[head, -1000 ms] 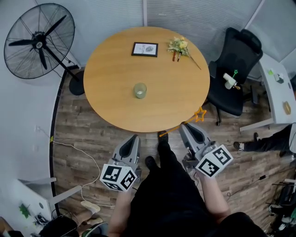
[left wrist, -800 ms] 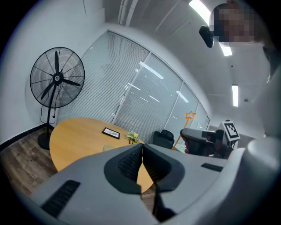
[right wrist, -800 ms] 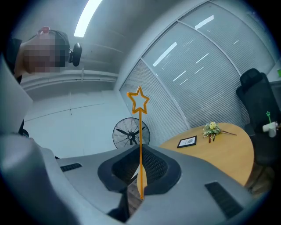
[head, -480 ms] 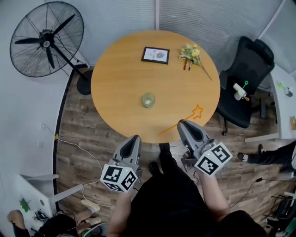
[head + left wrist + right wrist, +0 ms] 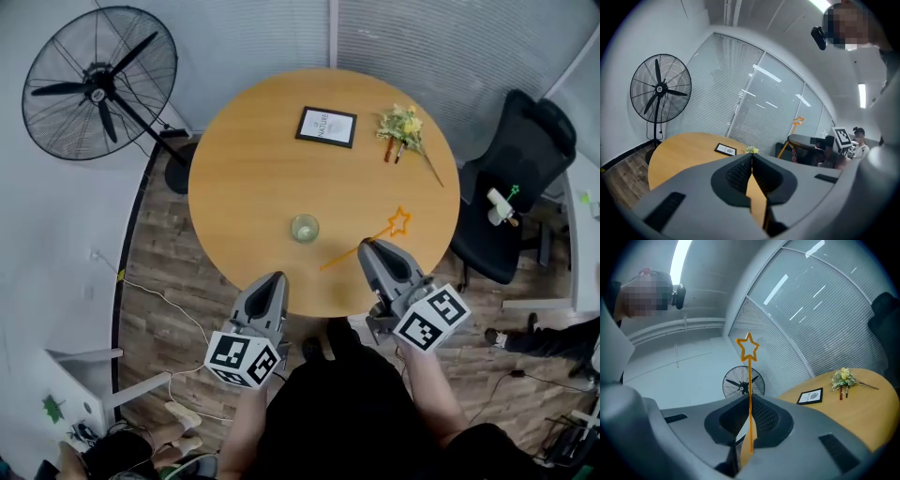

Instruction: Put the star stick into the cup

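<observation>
A small clear glass cup (image 5: 304,228) stands on the round wooden table (image 5: 253,169), toward its near side. My right gripper (image 5: 373,251) is over the table's near edge, right of the cup, shut on the orange star stick (image 5: 386,231). The star end points away to the right and the tail sticks out toward the cup. In the right gripper view the stick (image 5: 749,380) rises upright from between the closed fingers (image 5: 761,416). My left gripper (image 5: 273,284) hovers at the near table edge below the cup, shut with nothing in it (image 5: 751,161).
A framed picture (image 5: 326,126) and a small flower bunch (image 5: 403,124) lie at the table's far side. A standing fan (image 5: 94,84) is at the left on the wooden floor. A black office chair (image 5: 511,187) stands to the right.
Both grippers have come forward to the table's near edge. The right one carried the star stick over the tabletop, closer to the cup. The left gripper stays shut.
</observation>
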Available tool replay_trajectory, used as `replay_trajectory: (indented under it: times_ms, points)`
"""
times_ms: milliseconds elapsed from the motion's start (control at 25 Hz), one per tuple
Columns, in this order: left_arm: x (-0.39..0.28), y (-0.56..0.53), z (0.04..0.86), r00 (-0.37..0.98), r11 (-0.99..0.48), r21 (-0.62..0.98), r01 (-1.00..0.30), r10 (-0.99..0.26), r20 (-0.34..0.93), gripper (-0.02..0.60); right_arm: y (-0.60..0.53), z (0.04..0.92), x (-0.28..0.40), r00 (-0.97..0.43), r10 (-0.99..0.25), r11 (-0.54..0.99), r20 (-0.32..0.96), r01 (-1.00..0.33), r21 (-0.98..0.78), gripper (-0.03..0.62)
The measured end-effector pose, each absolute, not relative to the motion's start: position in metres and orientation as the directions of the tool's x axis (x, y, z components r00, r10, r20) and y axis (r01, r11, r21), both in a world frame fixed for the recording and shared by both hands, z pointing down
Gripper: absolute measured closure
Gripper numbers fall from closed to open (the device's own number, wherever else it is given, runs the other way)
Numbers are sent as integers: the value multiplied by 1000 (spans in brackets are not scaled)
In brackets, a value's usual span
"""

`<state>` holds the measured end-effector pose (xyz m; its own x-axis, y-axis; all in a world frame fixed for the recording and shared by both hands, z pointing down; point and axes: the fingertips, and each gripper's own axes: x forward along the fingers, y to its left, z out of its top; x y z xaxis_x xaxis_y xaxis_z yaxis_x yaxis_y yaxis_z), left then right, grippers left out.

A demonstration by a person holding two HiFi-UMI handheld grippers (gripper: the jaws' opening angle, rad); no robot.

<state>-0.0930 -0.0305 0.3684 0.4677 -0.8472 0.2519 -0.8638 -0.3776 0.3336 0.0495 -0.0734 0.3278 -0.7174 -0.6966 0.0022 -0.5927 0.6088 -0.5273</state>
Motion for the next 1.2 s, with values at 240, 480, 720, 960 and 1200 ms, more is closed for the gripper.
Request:
replay_trajectory:
  times_ms: [240, 480, 720, 960, 1200]
  points:
    - [-85, -59, 372, 417, -325, 321, -889, -866, 276, 581, -112, 337, 56, -753, -659, 628, 1, -550, -551, 568]
    - [-76, -74, 381, 374, -281, 316, -906, -881, 290, 581, -144, 349, 60, -781, -624, 646, 2, -518, -560, 568]
    - [-72, -77, 387, 349, -250, 316, -915, -885, 310, 581, -158, 357, 57, -802, -597, 656, 7, -493, -572, 568]
    - [-82, -80, 396, 346, -233, 334, -913, -876, 335, 581, -168, 370, 45, -803, -595, 642, 38, -503, -578, 568]
    - [-88, -96, 409, 384, -256, 362, -896, -856, 347, 581, -181, 384, 40, -785, -615, 613, 81, -540, -577, 568]
